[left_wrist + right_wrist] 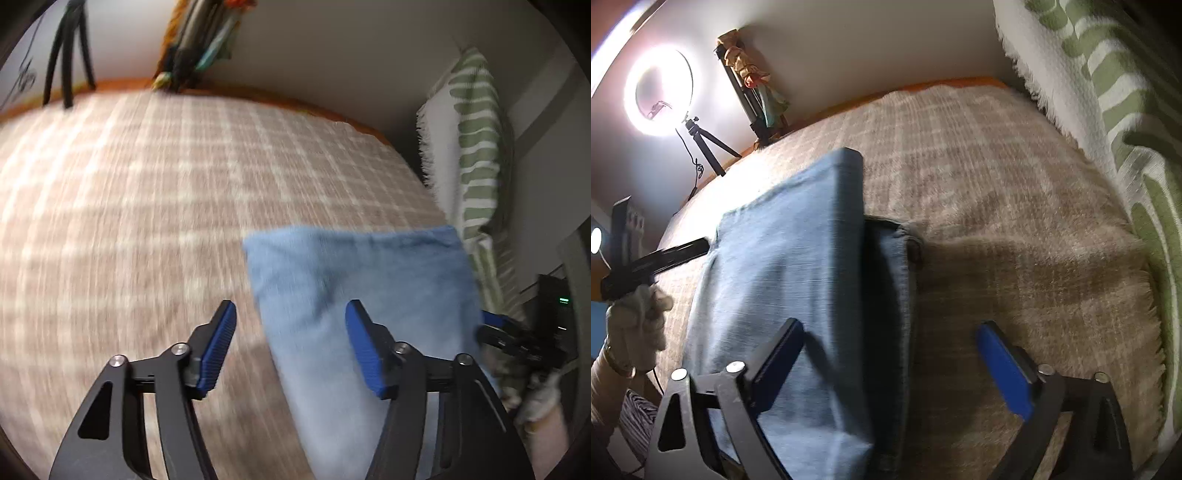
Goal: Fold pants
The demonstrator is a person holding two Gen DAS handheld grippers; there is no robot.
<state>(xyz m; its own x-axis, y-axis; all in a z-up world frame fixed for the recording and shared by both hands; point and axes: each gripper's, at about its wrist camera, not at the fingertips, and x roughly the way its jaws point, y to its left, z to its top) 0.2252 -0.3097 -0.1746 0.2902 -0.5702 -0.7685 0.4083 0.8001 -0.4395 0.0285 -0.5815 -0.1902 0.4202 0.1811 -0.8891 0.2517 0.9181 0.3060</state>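
Folded light-blue pants lie flat on the checked beige blanket covering the bed. In the right wrist view they run lengthwise away from the camera. The top layer is paler; a darker layer shows along its right edge, with a bunched corner poking out partway along that edge.

Right claw: spread wide, nothing pinched. Its left finger hovers over the pants' near end; its right finger, with the blue pad, is over bare blanket to the right of the pants. Contact with the cloth cannot be told.

Left claw: spread, nothing between the pads. In the left wrist view its right pad is over the pants, and its left pad is over blanket just beside the pants' left edge. This view is motion-blurred, so touching or apart cannot be told.

From the right wrist view, the left claw sits at the pants' far left edge, held by a gloved hand.

A green-and-white patterned cushion with a fringed edge stands along the right side of the bed. A lit ring light on a small tripod stands at the far left corner. A hanging bundle of coloured cloth is against the wall behind the bed.
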